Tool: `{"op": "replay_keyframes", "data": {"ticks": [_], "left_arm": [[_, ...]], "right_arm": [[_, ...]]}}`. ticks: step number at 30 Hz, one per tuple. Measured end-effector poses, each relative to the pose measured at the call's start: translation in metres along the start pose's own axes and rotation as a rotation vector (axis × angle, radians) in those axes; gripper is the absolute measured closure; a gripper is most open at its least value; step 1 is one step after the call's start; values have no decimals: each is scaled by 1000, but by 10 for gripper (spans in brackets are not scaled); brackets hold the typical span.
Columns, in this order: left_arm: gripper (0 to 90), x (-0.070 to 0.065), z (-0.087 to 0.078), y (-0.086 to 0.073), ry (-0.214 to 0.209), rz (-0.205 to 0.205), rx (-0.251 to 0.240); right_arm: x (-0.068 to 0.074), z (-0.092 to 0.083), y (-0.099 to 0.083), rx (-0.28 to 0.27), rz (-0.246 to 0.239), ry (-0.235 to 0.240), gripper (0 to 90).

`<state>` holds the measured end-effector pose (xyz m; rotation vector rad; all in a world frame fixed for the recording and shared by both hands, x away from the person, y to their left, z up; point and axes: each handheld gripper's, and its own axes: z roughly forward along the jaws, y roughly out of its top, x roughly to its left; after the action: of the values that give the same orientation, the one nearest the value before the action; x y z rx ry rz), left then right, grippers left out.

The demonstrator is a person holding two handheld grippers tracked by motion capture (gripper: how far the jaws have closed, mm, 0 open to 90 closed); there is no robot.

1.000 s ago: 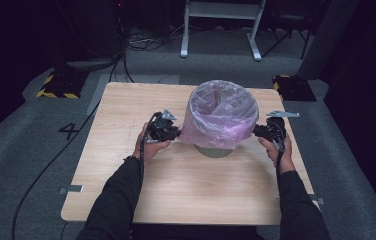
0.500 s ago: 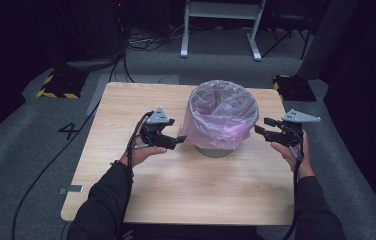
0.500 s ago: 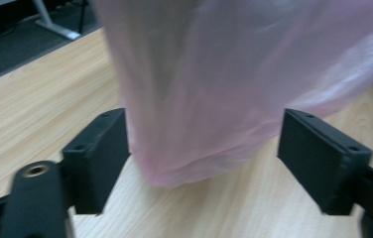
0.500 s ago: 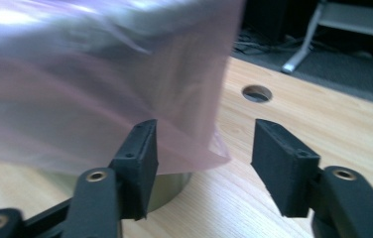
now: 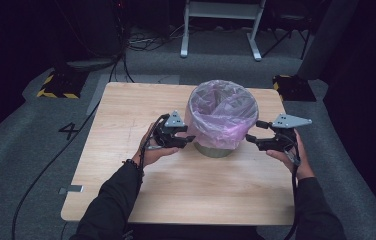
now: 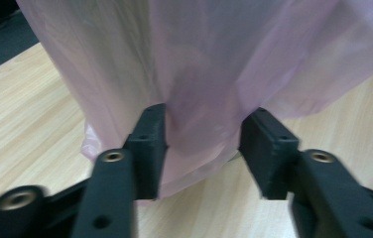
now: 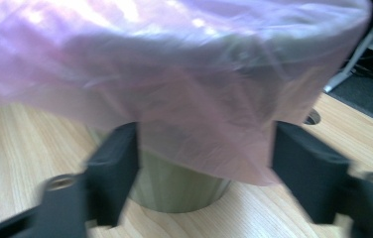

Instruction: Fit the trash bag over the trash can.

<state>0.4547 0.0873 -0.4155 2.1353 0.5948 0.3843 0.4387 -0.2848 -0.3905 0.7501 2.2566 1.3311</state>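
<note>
High view: the bin stands right of the frame's centre on the counter, lined with a pink bag whose edge folds over the rim. The left tool sits at the bag's left side and the right tool just off its right; their jaws have just been closing and opening in turn. To dress the liner well, I judge each tool should pinch film alone, at the same height on both sides, and pull down evenly so the bin does not tip.

Left gripper view: the jaws stand apart with a hanging fold of bag between them, pads not pressing it.

Right gripper view: the jaws stand wide, the bag's skirt and the grey bin wall between them, nothing gripped.

The counter is pale wood grain. Around it lie grey carpet, cables and a white frame at the top.
</note>
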Motion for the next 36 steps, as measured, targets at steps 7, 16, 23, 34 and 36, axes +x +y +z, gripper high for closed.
{"op": "replay_keyframes", "data": {"ticks": [7,16,23,34,36], "left_arm": [[854,1,5,-1,33,18,10],[896,0,0,-10,79,33,-8],[897,0,5,-22,90,53,17],[891,-9,18,-30,83,130,69],[886,-11,19,-32,70,133,73]], "right_arm": [[8,4,-3,8,-51,1,755],[20,-5,-8,8,-124,-3,900],[22,3,-13,111,-147,56,900],[22,23,-26,303,-206,27,900],[21,25,-31,325,-214,20,900]]}}
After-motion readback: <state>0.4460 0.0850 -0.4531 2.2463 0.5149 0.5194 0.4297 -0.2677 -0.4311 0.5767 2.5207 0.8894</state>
